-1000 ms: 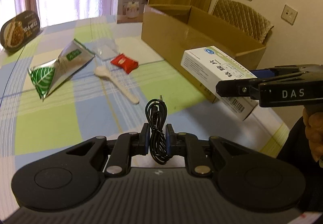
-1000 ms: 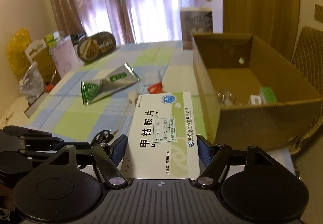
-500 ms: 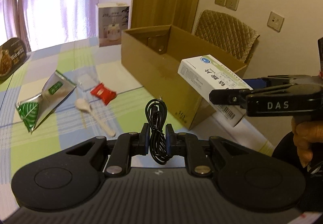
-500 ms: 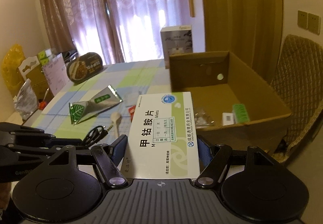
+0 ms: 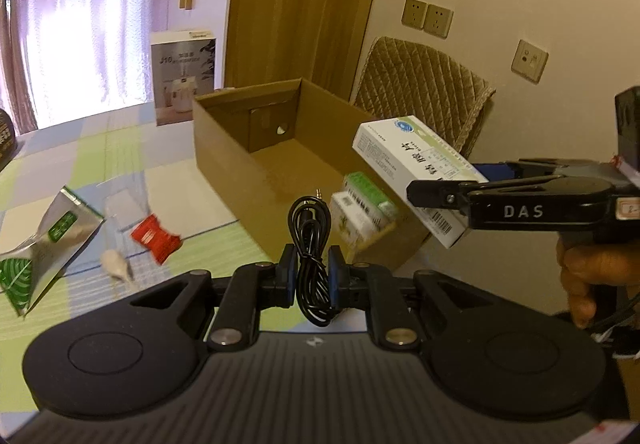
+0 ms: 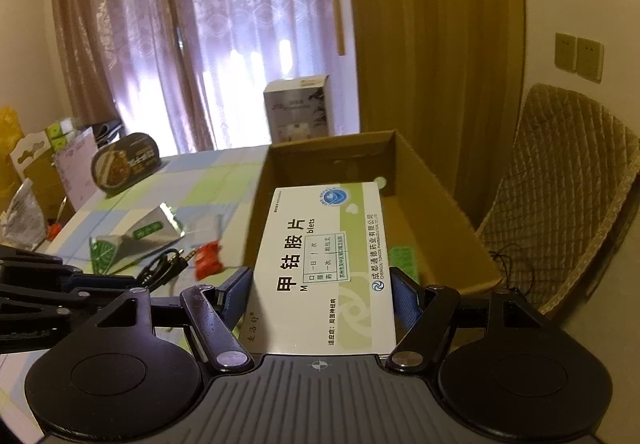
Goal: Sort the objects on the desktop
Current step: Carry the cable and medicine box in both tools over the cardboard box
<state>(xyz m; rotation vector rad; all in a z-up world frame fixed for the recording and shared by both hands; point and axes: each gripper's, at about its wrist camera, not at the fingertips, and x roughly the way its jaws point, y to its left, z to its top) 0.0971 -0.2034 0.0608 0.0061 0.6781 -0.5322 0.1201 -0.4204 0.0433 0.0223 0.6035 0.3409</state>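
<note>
**Both grippers loaded at the box**

The left gripper (image 5: 313,276) pinches a coiled black cable (image 5: 311,244) upright between its pads. The right gripper (image 6: 322,298) clamps a white medicine carton (image 6: 328,264), held above the near end of the open cardboard box (image 5: 224,164). Farther left on the desk (image 5: 100,148) lie a red packet (image 5: 155,239) and a foil pouch (image 5: 44,244).

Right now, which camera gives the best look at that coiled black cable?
The left wrist view: the black cable sits centred, pinched in the left tongs, plug tip pointing up. The right wrist view catches only a partly hidden loop and plug at its left edge.
</note>
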